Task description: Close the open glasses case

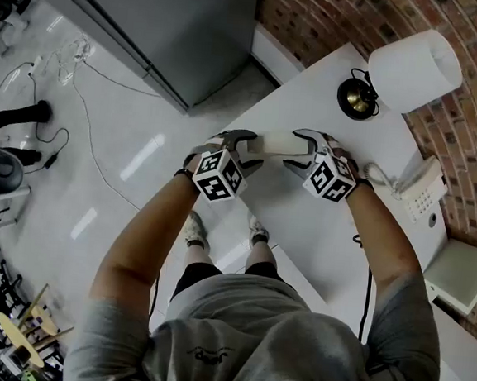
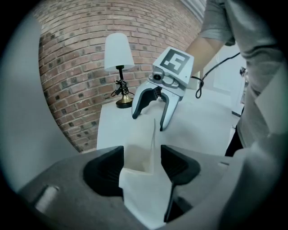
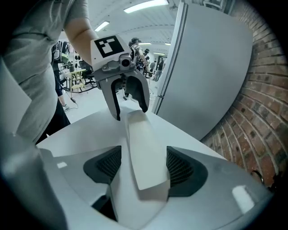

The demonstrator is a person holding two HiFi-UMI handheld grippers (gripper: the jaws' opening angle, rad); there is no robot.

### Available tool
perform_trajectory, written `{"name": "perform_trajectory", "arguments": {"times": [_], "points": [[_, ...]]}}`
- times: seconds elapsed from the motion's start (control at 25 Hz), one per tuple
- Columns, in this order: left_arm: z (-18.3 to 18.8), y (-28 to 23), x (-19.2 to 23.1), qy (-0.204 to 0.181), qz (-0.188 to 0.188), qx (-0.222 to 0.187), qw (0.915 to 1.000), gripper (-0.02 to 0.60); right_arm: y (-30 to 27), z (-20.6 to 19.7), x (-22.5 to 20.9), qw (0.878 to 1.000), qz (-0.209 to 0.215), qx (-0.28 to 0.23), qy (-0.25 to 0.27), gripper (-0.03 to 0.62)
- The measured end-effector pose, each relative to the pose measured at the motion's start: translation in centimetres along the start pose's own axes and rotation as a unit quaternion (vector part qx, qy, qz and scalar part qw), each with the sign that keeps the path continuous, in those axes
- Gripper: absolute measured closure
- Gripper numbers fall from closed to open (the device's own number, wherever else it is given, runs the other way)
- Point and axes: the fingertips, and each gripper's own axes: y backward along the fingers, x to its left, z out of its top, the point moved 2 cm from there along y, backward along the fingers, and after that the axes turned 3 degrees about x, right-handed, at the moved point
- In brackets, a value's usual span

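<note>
**Two claws bracket a white glasses case on a white table**

The pale glasses case (image 1: 277, 143) lies lengthwise on the table (image 1: 302, 224), not far from its edge, with a hand-held claw at each end. In the left gripper view the near end of the case looks hollow, and a thin wall stands up along one side. In the right gripper view the case runs away from the camera as a long, flat-topped body. Whether its lid is fully down cannot be told from the head view.

The left claw (image 2: 142, 164) straddles one end with its jaws apart. One dark pad lies against the case wall and a thin gap shows at the other pad. The right claw (image 3: 144, 168) straddles the opposite end the same way, jaws apart, with the case close to one pad and slightly clear of the other. Each claw points down at a slant and faces the other across the case.

Beyond the case stands a table lamp (image 1: 411, 72) with a white shade and a brass foot. A white telephone (image 1: 421, 189) sits near the person's right forearm. A brick wall (image 1: 336, 20) runs behind the table, beside a tall grey panel (image 1: 170, 22). The person's shoes (image 1: 195, 230) show on the glossy floor (image 1: 100, 157) below.
</note>
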Motion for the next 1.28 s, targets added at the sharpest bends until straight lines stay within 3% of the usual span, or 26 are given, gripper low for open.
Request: {"name": "perform_trajectory", "arguments": {"times": [0.32,0.6,1.04,1.28], "points": [[3.0,3.9,-0.6,0.028,0.003,-0.057,0.9980,0.316,3.1,2.0,-0.1,1.000,-0.024,-0.017,-0.012,0.277],[5.4,10.6,-1.2,0.067,0.024,-0.109,0.9915,0.318,8.0,5.8,0.1,0.996,-0.051,-0.060,-0.042,0.315],[9.0,23.9,-0.8,0.114,0.092,-0.196,0.9697,0.375,17.3,16.1,0.3,0.982,-0.100,-0.153,-0.051,0.392],[10.1,31.2,-1.0,0.133,0.132,-0.245,0.9512,0.428,20.8,22.1,1.9,0.969,-0.104,-0.215,-0.066,0.461]]}}
